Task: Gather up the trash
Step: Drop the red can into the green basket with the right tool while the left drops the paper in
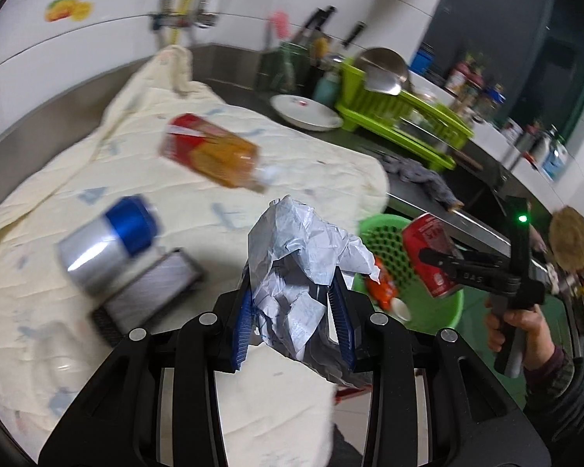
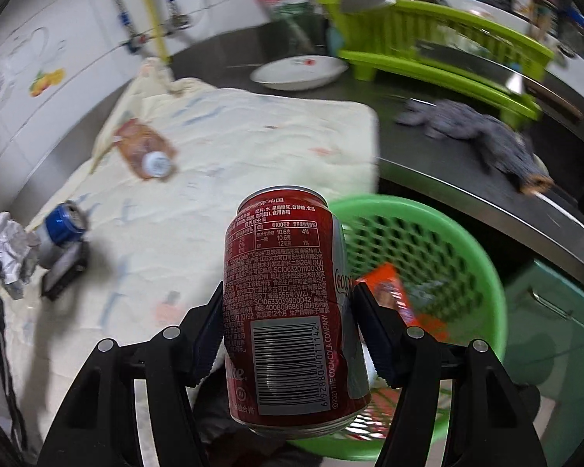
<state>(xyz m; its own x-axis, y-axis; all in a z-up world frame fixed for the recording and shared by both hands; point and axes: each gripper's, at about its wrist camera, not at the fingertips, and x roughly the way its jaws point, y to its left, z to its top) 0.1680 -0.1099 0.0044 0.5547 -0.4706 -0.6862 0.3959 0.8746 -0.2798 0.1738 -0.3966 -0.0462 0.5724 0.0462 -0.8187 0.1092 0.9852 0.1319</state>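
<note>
While the left gripper (image 1: pixel 294 311) clamps crumpled paper (image 1: pixel 303 249) over the cloth (image 1: pixel 175 233), the right gripper (image 2: pixel 288 311) clamps a red can (image 2: pixel 288 295), with the green basket (image 2: pixel 482 257) at its 3 o'clock. On the cloth, a blue can (image 1: pixel 109 241) lies at 9 o'clock of the paper and a bottle (image 1: pixel 214 155) at 11 o'clock.

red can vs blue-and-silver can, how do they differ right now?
The red can is clamped between the right gripper fingers, off the cloth near the green basket; the blue-and-silver can lies on its side on the cream cloth, untouched. The red can is red with printed text and a barcode; the blue-and-silver can has a silver body and a blue band. Both are drink cans not yet in the basket.
</note>
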